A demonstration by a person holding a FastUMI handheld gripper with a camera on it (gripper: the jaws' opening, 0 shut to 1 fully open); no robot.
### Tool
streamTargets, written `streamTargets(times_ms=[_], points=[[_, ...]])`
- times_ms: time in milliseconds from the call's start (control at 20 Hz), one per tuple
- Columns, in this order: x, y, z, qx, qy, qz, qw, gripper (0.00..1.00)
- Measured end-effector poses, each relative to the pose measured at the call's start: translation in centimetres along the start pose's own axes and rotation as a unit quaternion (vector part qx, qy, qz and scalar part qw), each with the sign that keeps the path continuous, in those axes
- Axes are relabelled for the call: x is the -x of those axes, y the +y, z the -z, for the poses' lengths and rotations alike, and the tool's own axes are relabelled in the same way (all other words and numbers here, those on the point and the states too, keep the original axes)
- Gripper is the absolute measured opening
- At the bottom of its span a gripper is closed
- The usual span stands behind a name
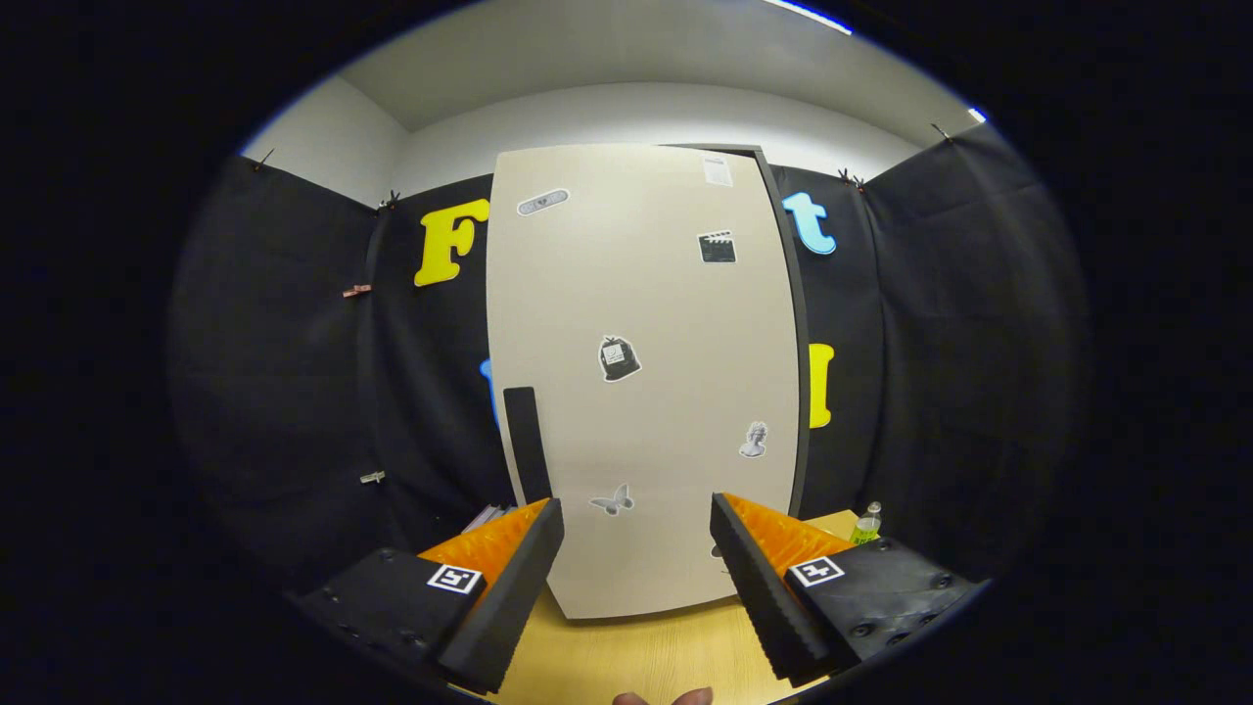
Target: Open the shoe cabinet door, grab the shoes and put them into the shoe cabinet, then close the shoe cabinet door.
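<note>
The shoe cabinet [646,372] stands upright on a wooden table straight ahead of my fingers. Its pale beige door is closed and carries several small stickers. A dark vertical handle [526,441] sits on the door's left edge, just above and beyond my left finger. My gripper [636,539] is open, with a wide gap between the fingers and nothing in it. The lower part of the door shows through that gap. No shoes are in sight.
The wooden table top [636,656] runs under the fingers up to the cabinet's foot. A small green-labelled bottle [865,524] stands right of the cabinet. Black cloth walls close in on both sides. Fingertips of a hand [666,697] peek in below.
</note>
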State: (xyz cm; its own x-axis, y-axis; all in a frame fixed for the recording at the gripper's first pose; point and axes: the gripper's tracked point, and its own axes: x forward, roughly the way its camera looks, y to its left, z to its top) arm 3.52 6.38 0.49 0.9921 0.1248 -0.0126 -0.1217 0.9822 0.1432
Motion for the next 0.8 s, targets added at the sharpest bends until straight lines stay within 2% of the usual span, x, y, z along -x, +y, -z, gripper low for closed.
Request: streamTargets(times_ms=[800], points=[[-0.03, -0.19, 0.17, -0.002, -0.001, 0.004, 1.0, 0.98]])
